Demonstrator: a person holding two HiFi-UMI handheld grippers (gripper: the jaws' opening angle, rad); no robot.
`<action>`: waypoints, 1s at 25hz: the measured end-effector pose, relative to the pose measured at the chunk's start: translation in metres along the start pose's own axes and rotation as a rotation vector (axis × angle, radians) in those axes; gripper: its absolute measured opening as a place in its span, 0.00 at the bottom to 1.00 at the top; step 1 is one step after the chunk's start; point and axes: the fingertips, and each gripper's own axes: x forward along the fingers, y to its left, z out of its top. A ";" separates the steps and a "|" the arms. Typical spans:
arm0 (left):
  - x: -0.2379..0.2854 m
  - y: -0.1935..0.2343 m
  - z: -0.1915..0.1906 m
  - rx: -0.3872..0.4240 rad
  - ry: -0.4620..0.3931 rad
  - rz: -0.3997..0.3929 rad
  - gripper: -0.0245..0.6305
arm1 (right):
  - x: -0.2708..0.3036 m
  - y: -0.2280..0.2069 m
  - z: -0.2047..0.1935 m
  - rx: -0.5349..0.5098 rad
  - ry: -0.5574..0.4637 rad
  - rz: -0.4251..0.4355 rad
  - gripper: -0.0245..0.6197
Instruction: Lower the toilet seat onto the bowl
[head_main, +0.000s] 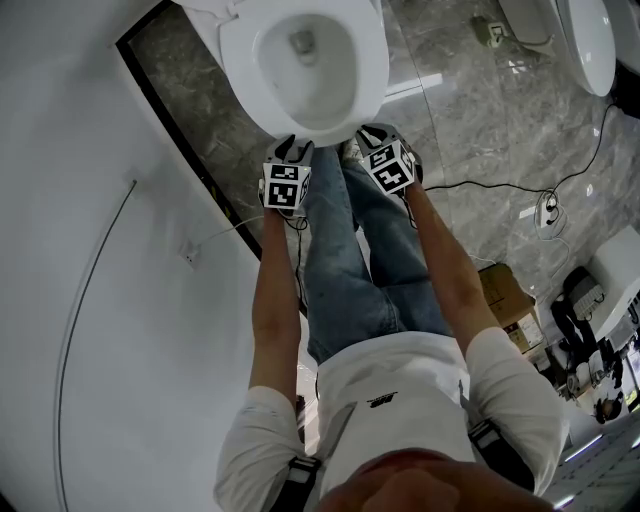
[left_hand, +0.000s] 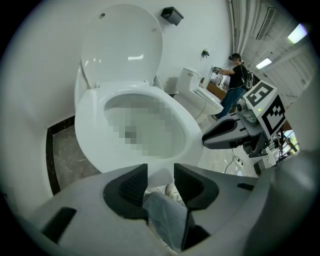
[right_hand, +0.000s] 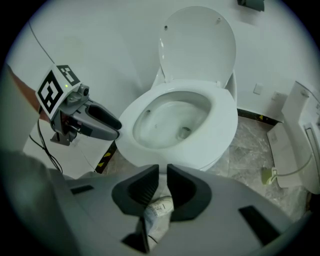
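A: Seat position?
B: Toilet seat (right_hand: 226, 120) lies flat on the bowl (right_hand: 172, 117). Lid (right_hand: 200, 45) stands raised behind it.
A: Bowl contents?
B: Drain opening at the bottom; standing water, cannot tell.
A: Grippers?
B: Both at the bowl's front edge. Left gripper (left_hand: 161, 171): jaws wide apart, gripping nothing. Right gripper (right_hand: 162, 172): jaws narrowly apart, nothing between them.

The wall (head_main: 80, 200) crowds the toilet's (head_main: 345, 110) left side. Marble floor (head_main: 455, 120) on its right lies open, save a power strip (head_main: 548, 212).
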 end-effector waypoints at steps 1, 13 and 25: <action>0.000 0.000 -0.001 -0.002 -0.002 0.001 0.32 | 0.000 0.000 0.000 -0.002 0.001 -0.002 0.14; -0.020 0.006 0.012 0.012 -0.050 0.020 0.28 | -0.020 0.004 0.011 -0.030 -0.040 -0.017 0.14; -0.053 -0.007 0.048 0.044 -0.152 0.031 0.21 | -0.053 0.008 0.043 -0.052 -0.128 -0.036 0.11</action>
